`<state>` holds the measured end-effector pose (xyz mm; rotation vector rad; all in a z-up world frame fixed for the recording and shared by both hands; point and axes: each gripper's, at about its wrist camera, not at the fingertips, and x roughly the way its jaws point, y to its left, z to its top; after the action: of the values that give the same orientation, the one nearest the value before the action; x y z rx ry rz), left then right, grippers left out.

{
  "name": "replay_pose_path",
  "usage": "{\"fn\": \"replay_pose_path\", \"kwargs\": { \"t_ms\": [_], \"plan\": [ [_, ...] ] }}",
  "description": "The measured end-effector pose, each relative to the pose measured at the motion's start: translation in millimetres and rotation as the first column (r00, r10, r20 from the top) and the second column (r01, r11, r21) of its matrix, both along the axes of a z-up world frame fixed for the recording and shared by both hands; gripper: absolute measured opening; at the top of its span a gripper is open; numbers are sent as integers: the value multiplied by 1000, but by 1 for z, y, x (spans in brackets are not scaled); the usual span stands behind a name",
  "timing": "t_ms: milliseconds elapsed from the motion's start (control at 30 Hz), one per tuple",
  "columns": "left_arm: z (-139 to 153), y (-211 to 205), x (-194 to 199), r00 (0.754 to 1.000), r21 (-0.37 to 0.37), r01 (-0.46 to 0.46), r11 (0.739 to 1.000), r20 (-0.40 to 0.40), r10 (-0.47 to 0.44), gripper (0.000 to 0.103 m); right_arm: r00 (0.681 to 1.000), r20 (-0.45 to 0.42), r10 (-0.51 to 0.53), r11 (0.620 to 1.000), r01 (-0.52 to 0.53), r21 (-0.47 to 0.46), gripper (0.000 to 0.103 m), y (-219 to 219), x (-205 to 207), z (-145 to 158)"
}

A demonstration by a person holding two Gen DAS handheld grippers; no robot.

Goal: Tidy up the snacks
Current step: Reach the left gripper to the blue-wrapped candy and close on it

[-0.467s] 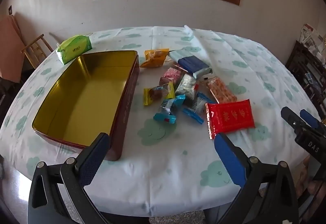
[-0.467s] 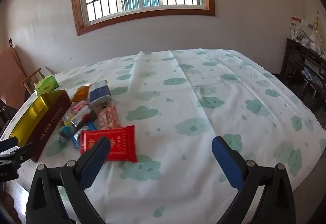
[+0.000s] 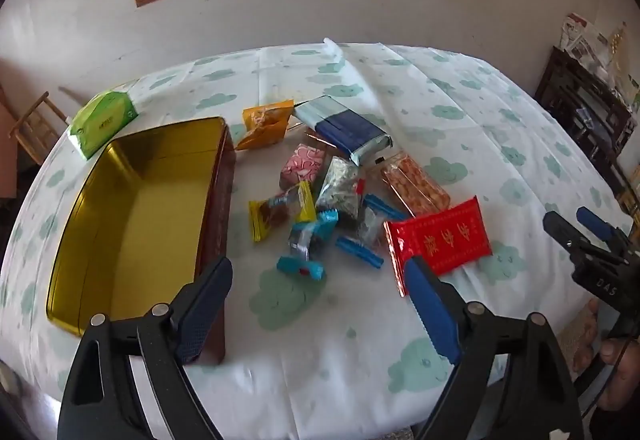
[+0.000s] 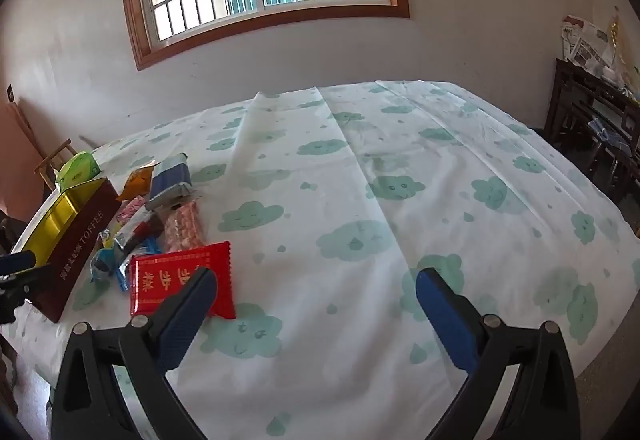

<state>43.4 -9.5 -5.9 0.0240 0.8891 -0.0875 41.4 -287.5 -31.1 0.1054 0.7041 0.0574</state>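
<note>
Beside the tin: every place below was taken from the open tin (image 3: pixel 132 216).
Tin: stood empty, gold inside, on the cloud-print tablecloth (image 3: pixel 460 112).
Snacks: loose pile (image 3: pixel 332 196) just right of the tin; red packet (image 3: pixel 440 240) at the pile's near right edge.
Green pack (image 3: pixel 102 116): behind the tin's far corner.
Left gripper (image 3: pixel 320 304): fingers apart, empty, over the tin's near right corner.
Right gripper (image 4: pixel 316 304): fingers wide apart, empty, well right of the tin.

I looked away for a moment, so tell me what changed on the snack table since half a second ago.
The left gripper moved in toward the snack pile and narrowed a little, still gripping nothing. The right gripper stayed wide open above the cloth, holding nothing. The tin and red packet lie unmoved.
</note>
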Motion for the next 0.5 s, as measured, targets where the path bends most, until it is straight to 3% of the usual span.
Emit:
{"fn": "replay_pose_path", "kwargs": {
  "t_ms": [33,100,133,500],
  "plan": [
    [0,0,4,1000,1,8,1000,-13,-8,77,1000,-2,1,1000,-1,1,102,-1,3,-1],
    [-7,0,15,998,12,19,1000,-55,-18,51,1000,6,1,1000,-1,1,102,-4,4,2],
    [-12,-1,20,997,20,24,1000,-79,-22,47,1000,8,2,1000,-2,0,102,-5,6,2],
    [-33,-2,45,985,31,59,998,-164,-53,46,1000,-24,-11,1000,11,-11,102,-12,27,-8]
  ]
}}
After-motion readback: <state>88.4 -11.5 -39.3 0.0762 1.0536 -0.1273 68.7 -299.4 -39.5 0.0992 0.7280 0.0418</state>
